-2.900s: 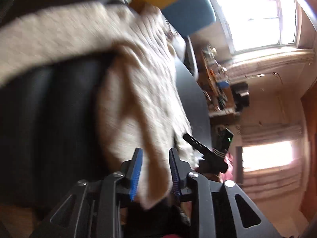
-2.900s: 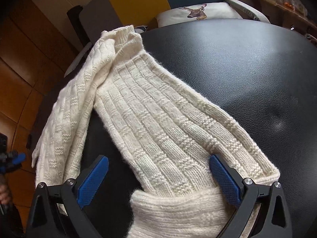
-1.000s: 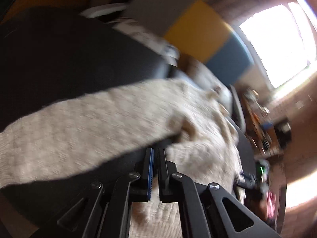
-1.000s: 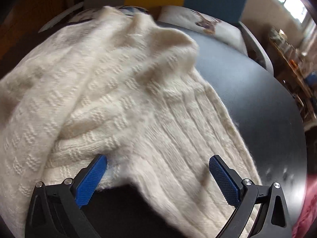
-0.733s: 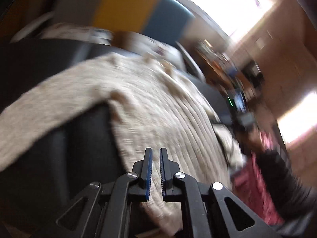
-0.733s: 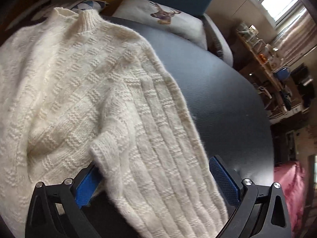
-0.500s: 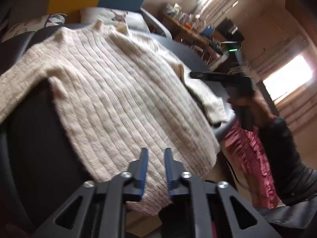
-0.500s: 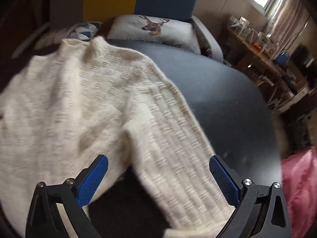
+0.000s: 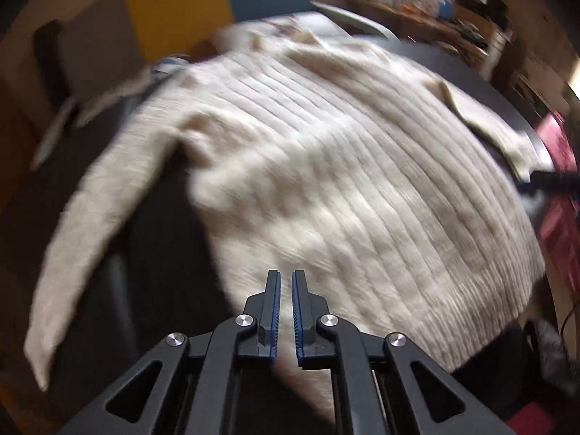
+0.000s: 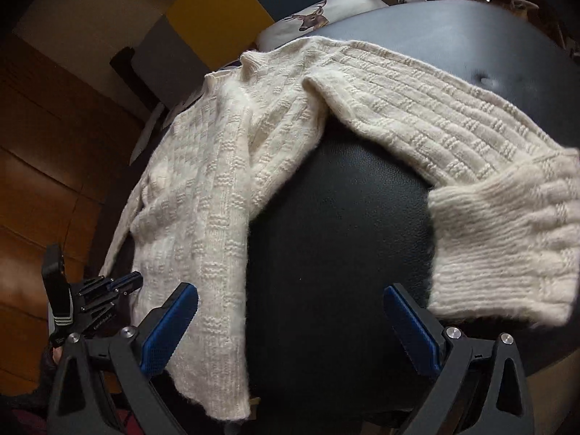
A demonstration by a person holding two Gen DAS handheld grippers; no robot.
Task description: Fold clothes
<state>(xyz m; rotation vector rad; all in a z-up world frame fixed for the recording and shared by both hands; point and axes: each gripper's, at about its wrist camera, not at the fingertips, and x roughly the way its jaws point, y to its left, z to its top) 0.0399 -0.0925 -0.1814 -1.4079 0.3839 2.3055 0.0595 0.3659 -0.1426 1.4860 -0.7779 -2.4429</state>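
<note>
Sweater (image 9: pixel 355 181) lies spread flat on the black table (image 10: pixel 344 224), sleeves out; I judge no fold made yet. My left tongs (image 9: pixel 284 311) are closing, pinching nothing; right tongs (image 10: pixel 290 330) gape empty.

So the count: one cream knit sweater (image 10: pixel 224 195) with two sleeves, one black desk (image 10: pixel 340 217), two grippers, left gripper (image 9: pixel 284 282) and right gripper (image 10: pixel 290 311), plus one deer-print cushion (image 10: pixel 308 18).
</note>
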